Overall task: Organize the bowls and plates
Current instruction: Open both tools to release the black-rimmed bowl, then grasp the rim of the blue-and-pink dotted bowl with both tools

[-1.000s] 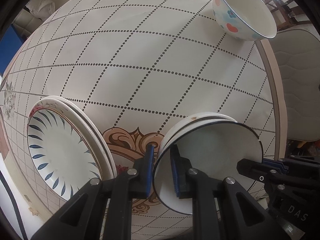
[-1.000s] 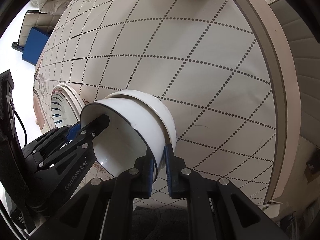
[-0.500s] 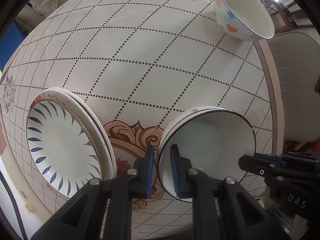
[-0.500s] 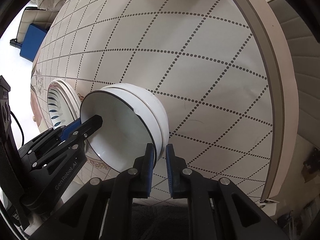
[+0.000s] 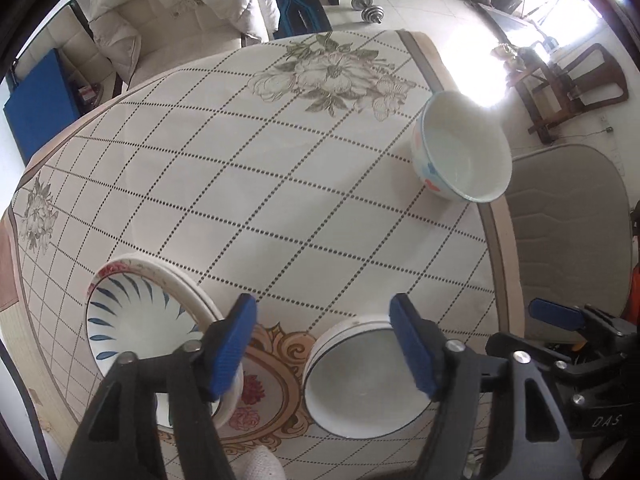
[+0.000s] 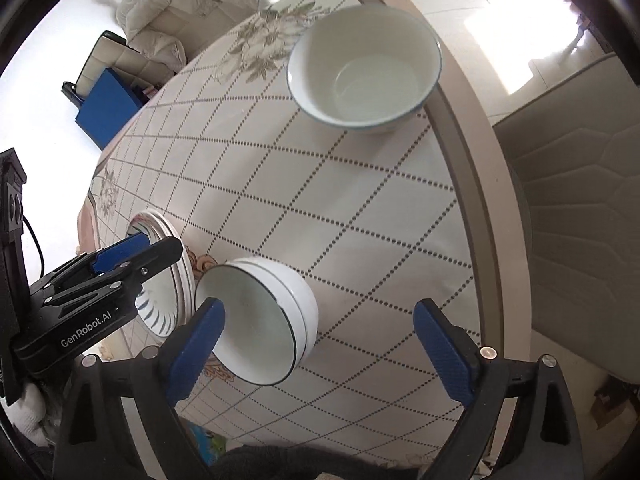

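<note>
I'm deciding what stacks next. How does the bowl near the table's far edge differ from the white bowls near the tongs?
The far bowl stands alone; the near bowls are nested, one inside another. The far bowl has red and blue marks outside; the near bowls are plain white. The far bowl's rim line is blue, the near top bowl's dark. All stand upright, empty, on the table.

Stacked bowls (image 5: pixel 362 380) right of plates (image 5: pixel 136 320)

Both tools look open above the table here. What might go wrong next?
1. The patterned bowl sits close to the table edge; a clumsy grab may push it off.
2. The stacked white bowls stand right beside the plates; the left tool, straddling that gap, might knock either.
</note>
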Available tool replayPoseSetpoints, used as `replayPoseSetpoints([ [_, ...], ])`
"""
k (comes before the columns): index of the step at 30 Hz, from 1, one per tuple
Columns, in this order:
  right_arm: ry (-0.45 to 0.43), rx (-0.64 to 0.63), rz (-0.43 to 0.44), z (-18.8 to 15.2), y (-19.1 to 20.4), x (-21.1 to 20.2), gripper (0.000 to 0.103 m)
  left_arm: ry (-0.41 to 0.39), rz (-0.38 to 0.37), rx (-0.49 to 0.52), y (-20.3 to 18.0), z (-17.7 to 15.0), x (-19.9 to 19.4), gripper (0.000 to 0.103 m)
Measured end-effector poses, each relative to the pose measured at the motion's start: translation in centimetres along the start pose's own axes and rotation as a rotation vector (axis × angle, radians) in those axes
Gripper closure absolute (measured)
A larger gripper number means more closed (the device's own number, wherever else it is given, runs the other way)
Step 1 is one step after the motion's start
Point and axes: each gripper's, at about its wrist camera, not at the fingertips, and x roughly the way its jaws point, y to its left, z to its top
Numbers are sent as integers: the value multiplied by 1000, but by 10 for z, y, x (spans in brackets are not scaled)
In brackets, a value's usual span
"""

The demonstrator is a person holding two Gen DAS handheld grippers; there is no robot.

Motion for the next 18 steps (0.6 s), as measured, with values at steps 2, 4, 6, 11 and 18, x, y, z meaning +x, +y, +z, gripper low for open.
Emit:
replayPoseSetpoints([
  [2,-26,4,14,14,-7,-9,6,-25,-15,2,-9,18,-2,26],
  [4,-41,-5,5,31,-13,-15,6,-32,-13,12,-22,37,3,25],
  [6,-65,4,-32,49,-23,-22,6,-27,-26,25,-35,57,8,25],
  [11,-85,70,-28,96,-53,-28,6,3,-10,48,-61,99,35,25],
  [18,-53,151,4,149,-87,-9,11,61,26,58,-77,134,77,26],
])
